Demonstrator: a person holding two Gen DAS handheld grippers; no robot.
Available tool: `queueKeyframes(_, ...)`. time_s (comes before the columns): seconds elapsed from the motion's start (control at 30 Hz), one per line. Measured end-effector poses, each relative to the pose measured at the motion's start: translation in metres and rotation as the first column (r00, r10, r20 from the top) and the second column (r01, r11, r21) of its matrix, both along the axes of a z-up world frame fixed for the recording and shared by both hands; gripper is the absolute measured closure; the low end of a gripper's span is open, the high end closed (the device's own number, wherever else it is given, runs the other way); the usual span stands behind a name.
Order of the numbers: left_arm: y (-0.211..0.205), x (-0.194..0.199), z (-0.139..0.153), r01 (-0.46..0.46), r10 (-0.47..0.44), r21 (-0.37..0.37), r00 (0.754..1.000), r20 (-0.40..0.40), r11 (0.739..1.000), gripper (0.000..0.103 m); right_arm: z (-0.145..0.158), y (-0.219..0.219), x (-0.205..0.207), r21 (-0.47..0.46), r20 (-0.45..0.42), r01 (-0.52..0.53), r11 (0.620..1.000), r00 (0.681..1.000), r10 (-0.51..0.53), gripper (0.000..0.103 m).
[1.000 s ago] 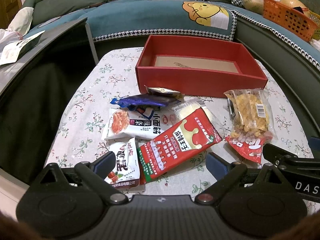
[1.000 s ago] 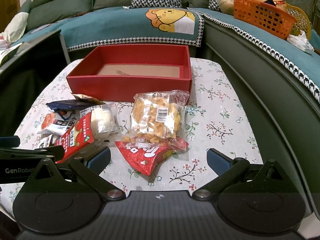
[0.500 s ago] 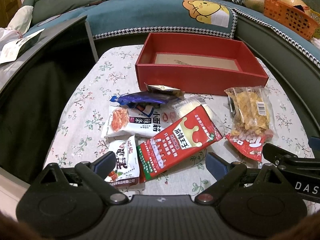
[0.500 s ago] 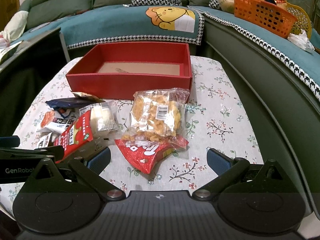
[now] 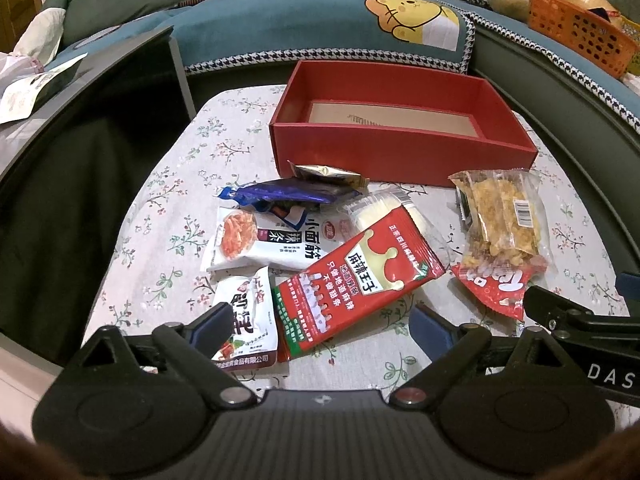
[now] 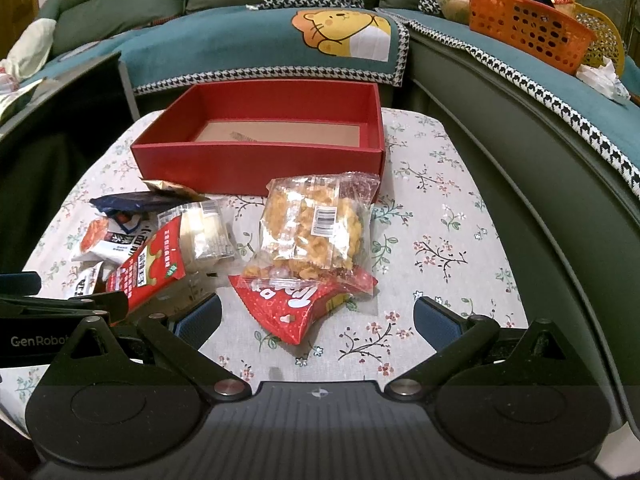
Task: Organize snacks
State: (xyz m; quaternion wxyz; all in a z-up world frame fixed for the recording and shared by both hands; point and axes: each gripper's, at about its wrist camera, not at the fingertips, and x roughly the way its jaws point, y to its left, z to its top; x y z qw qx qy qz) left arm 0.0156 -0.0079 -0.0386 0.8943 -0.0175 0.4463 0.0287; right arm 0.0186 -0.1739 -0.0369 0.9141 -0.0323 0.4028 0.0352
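Note:
An empty red box (image 5: 400, 152) (image 6: 256, 160) stands at the back of the floral table. Several snack packets lie in front of it: a long red packet (image 5: 356, 284) (image 6: 146, 268), a white packet with orange strips (image 5: 264, 244), a small white packet (image 5: 248, 328), a blue wrapper (image 5: 280, 194), a clear bag of yellow crisps (image 5: 500, 216) (image 6: 316, 228) on a red bag (image 6: 296, 304). My left gripper (image 5: 320, 326) is open and empty above the near packets. My right gripper (image 6: 318, 316) is open and empty above the red bag.
A teal sofa (image 6: 248, 52) with a lion cushion wraps the back and right. An orange basket (image 6: 524, 32) sits on it at the right. A dark cabinet (image 5: 60, 168) stands at the left of the table (image 6: 440, 216).
Both grippers have drifted slightly back and up; the snacks and box sit a little lower in view. Nothing was grasped or moved.

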Motion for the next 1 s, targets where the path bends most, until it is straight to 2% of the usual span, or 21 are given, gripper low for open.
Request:
queueKeyframes(0.87, -0.0002, 0.0001, -0.0018, -0.002, 0.002, -0.006, 1.0, -0.013, 1.0, 0.0, -0.0012, 0.0004, 0.0006, -0.007, -0.011, 0.001, 1.0, 1.0, -0.001, 0.0)
queueKeyframes(1.0, 0.0028, 0.002, 0.0001, 0.025, -0.025, -0.02, 1.0, -0.012, 0.999, 0.0, -0.0004, -0.0007, 0.0027, 0.008, -0.015, -0.015, 1.0, 1.0, 0.015, 0.0)
